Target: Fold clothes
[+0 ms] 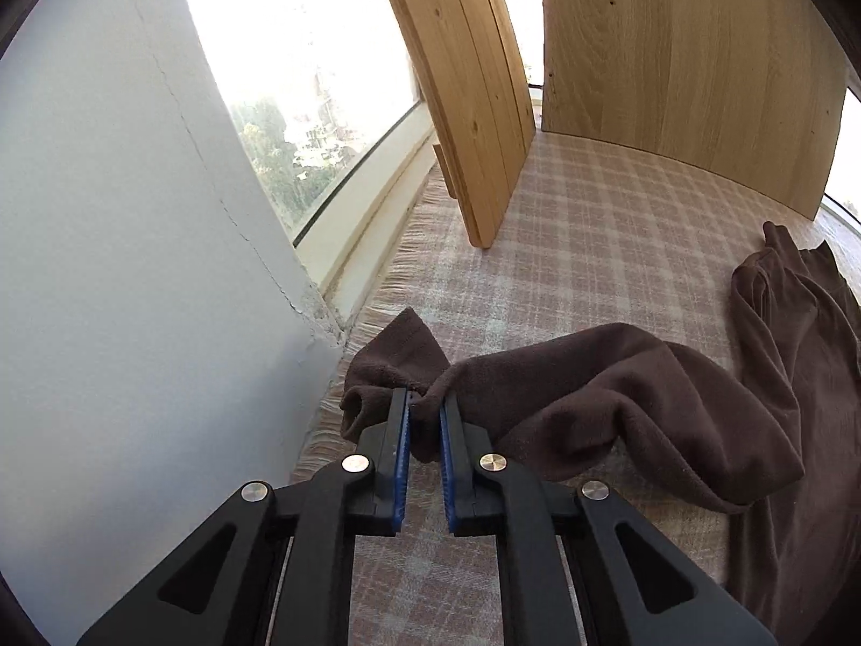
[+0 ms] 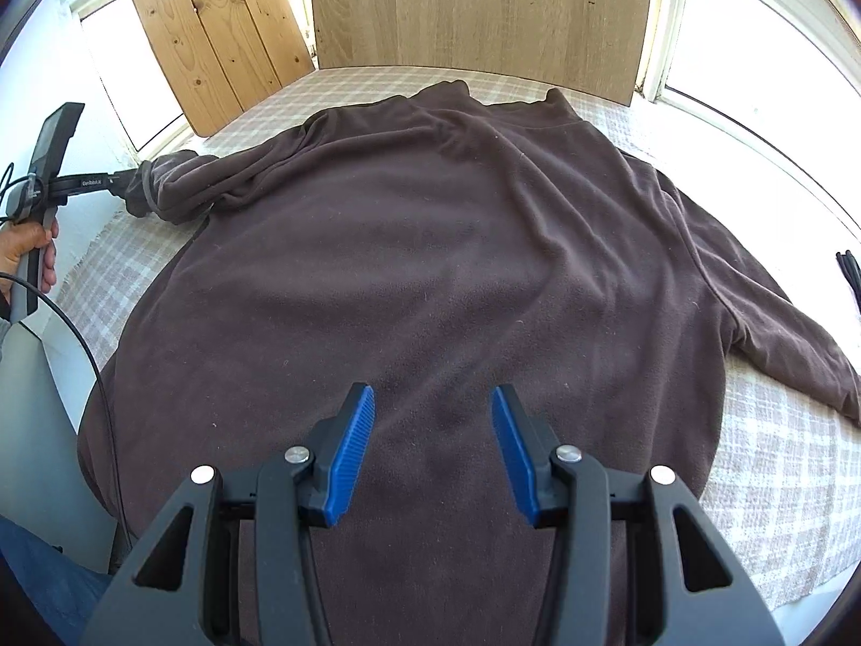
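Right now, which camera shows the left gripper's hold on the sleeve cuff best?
The left wrist view: the left gripper is shut on the sleeve cuff, blue pads pinching the fabric. The right wrist view shows the same cuff small, from the side, at the frame's left edge.

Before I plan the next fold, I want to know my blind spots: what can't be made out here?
- Sweater hem: right wrist view, covered by the right claw and the bottom edge.
- Right sleeve cuff: same view, cut by the right edge.
- Left sleeve cuff: left wrist view, bunched in the left claw.
- Black item: too cropped to identify.
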`<action>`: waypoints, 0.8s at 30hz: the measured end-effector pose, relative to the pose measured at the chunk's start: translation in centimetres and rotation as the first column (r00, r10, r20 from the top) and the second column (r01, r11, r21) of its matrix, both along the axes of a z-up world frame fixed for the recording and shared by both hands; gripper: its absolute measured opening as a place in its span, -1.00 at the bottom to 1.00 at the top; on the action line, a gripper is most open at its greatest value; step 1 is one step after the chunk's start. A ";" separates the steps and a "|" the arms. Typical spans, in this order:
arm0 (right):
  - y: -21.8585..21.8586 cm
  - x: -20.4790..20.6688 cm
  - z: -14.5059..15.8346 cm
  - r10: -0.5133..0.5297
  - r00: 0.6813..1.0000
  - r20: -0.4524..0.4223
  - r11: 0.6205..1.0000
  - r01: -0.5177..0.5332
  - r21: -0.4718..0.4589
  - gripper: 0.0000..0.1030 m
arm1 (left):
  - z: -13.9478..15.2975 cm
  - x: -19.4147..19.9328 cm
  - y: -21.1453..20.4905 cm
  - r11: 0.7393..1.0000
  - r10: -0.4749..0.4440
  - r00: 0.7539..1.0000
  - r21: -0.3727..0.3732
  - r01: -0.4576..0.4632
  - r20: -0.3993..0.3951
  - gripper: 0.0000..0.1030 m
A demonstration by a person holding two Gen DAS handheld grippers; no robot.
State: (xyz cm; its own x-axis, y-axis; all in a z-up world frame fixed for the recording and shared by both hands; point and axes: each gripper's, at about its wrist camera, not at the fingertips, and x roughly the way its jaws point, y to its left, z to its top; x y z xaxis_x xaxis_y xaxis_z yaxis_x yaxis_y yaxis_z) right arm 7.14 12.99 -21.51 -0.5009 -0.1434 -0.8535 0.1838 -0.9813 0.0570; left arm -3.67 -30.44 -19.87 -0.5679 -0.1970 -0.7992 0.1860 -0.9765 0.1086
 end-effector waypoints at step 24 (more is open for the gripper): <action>3.2 1.9 -1.2 -0.017 0.999 0.027 0.999 0.018 -0.035 -0.12 | 12.1 0.8 1.9 0.896 0.182 0.948 -0.354 -0.269 -0.261 -0.15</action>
State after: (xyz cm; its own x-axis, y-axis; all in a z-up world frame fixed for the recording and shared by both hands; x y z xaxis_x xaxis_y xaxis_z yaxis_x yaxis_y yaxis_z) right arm 9.02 16.20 -22.71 -0.4807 -0.1654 -0.8611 0.1648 -0.9816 0.0966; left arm -2.83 -28.53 -7.80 -0.6209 -0.6037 -0.5000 0.4573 -0.7970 0.3945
